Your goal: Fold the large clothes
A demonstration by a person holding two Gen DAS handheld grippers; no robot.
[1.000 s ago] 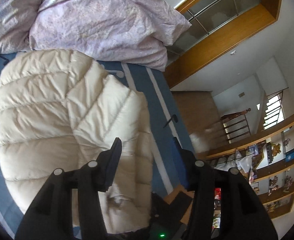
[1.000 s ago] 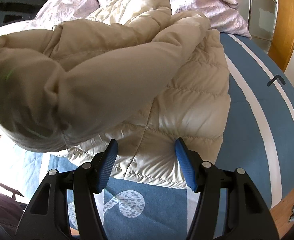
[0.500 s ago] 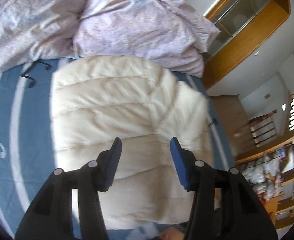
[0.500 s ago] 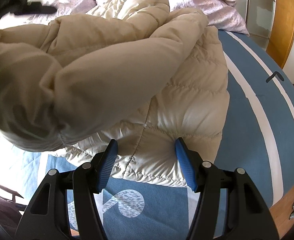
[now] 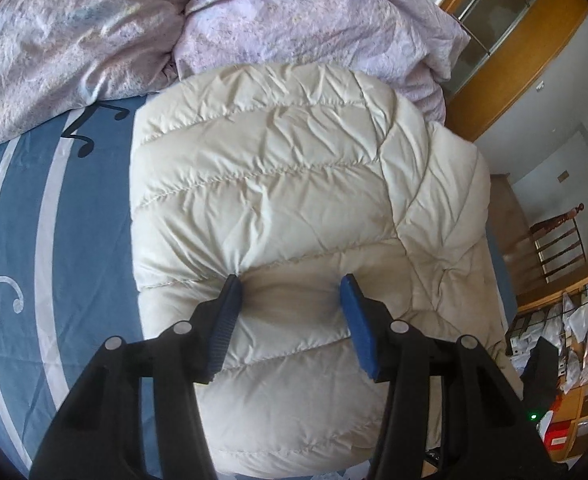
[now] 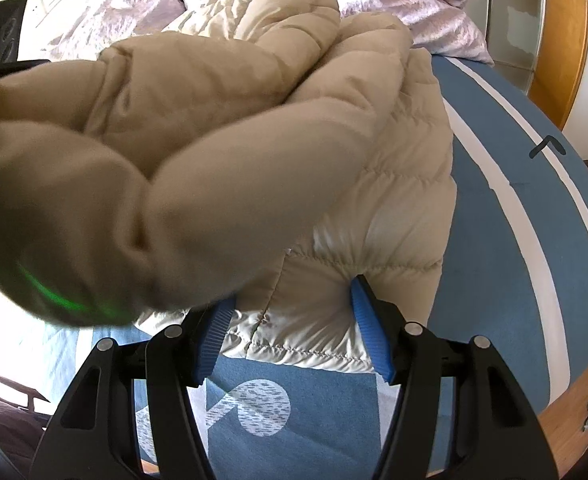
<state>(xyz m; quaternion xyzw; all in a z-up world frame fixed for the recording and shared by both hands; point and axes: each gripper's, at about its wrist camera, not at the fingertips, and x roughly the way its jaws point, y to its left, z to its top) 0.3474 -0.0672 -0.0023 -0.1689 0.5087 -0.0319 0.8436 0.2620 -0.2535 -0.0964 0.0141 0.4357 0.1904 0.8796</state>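
Blue bedsheet (image 5: 10, 220) under cream puffer jacket (image 5: 294, 184); left gripper (image 5: 290, 292) fingers apart, tips pressing jacket | right gripper (image 6: 290, 304) fingers apart, straddling jacket hem

Left gripper (image 5: 290, 280) spread wide, pressing cream puffer jacket (image 5: 294, 184).

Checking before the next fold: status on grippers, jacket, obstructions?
Left gripper open, tips pressing the cream puffer jacket. Right gripper open at its hem. Lilac duvet bunched against the far edge.
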